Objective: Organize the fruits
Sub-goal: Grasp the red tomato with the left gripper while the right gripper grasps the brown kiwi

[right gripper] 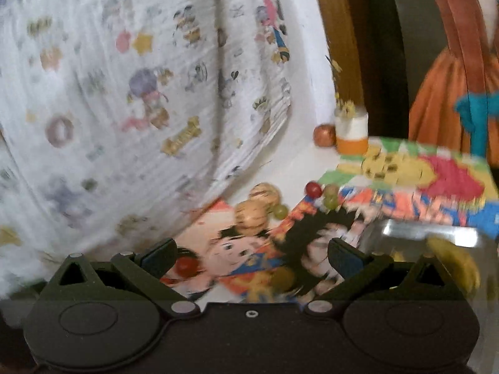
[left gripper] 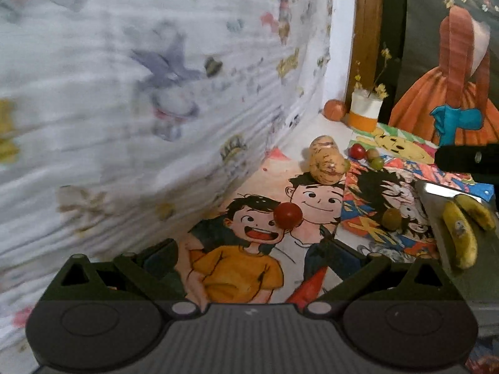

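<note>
Two handheld claws hover low over a bench [left gripper: 315,124] papered with bright cartoon drawings, where loose fruit lies scattered. The left claw [left gripper: 251,257] is spread wide and grips nothing; the right claw [right gripper: 251,257], seen through a motion-blurred lens, is likewise spread and empty.

Straight ahead of the left claw sits a small, glossy red fruit [left gripper: 288,215], round and smooth, resting on the drawing of two smiling boys [left gripper: 249,249]. Beyond it, near the patterned white curtain [left gripper: 140,93], stands a lumpy tan fruit [left gripper: 326,163] mottled with dark streaks. To its right, a tight cluster of small round fruits [left gripper: 366,155] lies together: one red, one brownish, one green. A single olive-green round fruit [left gripper: 391,218] rests apart on the spiky-haired cartoon figure.

At the right edge, a shiny metal tray [left gripper: 436,218] carries two yellow bananas [left gripper: 461,237], their skins heavily bruised with dark spots and blackened tips, lying side by side.

At the back of the bench, against a wooden frame, stand a white-and-orange cup [left gripper: 365,112] holding dried yellow flowers and, just beside it, a small orange pumpkin-like ornament [left gripper: 335,109]. A painting of a figure in an orange dress [left gripper: 452,87] leans behind.
</note>
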Available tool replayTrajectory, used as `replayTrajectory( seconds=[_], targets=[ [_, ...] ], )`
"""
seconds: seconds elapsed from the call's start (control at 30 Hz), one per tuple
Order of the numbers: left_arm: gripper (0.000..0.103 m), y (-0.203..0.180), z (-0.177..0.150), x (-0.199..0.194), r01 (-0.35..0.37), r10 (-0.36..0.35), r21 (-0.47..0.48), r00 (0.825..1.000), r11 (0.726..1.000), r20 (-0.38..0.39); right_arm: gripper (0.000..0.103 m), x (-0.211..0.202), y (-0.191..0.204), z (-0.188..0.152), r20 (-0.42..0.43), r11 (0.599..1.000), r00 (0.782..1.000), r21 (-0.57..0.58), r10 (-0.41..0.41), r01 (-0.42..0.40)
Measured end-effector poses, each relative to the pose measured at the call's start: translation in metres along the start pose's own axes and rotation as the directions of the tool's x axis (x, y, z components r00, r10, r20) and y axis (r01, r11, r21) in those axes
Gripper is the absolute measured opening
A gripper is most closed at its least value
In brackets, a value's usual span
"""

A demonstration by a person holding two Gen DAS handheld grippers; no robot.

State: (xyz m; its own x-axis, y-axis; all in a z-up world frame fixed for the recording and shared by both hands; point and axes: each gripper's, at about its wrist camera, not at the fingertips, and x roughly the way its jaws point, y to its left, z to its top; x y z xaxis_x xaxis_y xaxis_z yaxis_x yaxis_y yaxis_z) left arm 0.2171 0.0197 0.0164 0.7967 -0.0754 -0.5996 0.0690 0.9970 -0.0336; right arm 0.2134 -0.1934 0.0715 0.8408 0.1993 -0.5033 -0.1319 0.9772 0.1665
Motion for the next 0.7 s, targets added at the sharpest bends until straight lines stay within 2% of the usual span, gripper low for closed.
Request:
replayTrajectory(
  seconds=[0.23,0.33,0.43,0.7],
  targets=[
    [0.103,-0.005,0.005,0.044,-0.006,0.005,-0.021,0.999,1.0,-0.052,0.102,0.044,-0.012,-0.019,-0.03,0.985,0.997,-0.158,-0.075,0.069],
    [0.103,-0.006,0.007,0.06,-0.003,-0.001,-0.067,0.998,0.998,-0.066,0.102,0.054,-0.013,-0.028,-0.039,0.972,0.995,-0.219,-0.096,0.085],
    [0.103,-0.007,0.009,0.07,0.015,-0.021,-0.101,0.998,0.995,-0.062,0.102,0.063,-0.015,-0.033,-0.061,0.968,0.995,-0.242,-0.076,0.059],
    [0.102,-0.024,0.01,0.081,0.043,-0.044,-0.04,0.998,0.998,-0.036,0.086,0.079,-0.013,-0.039,-0.118,0.965,0.993,-0.264,-0.027,-0.005]
  ],
)
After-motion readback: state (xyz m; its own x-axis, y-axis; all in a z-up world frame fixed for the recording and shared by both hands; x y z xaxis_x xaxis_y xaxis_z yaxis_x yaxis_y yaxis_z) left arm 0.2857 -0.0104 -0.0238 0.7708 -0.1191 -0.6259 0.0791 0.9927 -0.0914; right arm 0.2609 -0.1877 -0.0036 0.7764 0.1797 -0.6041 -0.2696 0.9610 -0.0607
